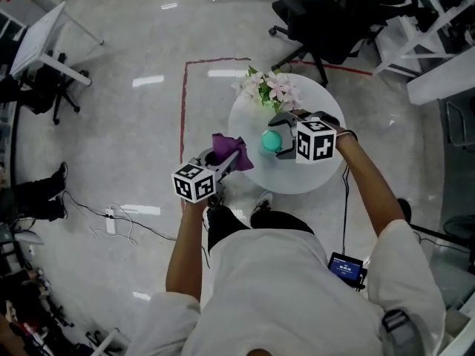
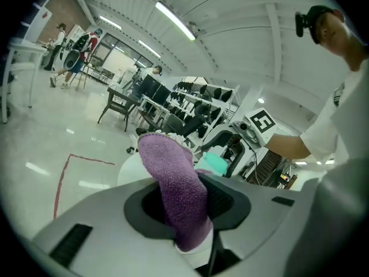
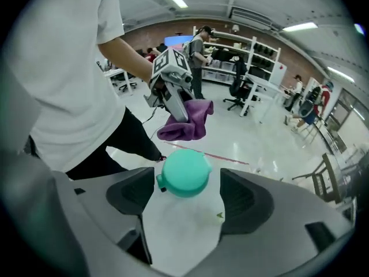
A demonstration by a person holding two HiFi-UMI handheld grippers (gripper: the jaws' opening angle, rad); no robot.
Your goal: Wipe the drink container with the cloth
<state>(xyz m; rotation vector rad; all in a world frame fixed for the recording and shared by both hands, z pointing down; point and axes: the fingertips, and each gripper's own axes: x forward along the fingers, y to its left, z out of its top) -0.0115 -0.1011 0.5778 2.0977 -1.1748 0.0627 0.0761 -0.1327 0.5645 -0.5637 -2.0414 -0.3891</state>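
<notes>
Pinching cloth [image 1: 225, 144] in left gripper [image 1: 236, 156], 9 o'clock of bottle [image 1: 272, 141], ready to wipe; straddling bottle with right gripper [image 3: 187, 190], jaws apart, probably to steady.

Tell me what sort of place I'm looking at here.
Probably an open office or lab workspace. There are black office chairs behind the work area and white storage shelves along the far wall. A red tape line on the floor marks off the small round table.

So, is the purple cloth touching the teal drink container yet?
Apart. The right gripper view shows a strip of floor between the purple cloth and the teal drink container lower in the picture.
</notes>
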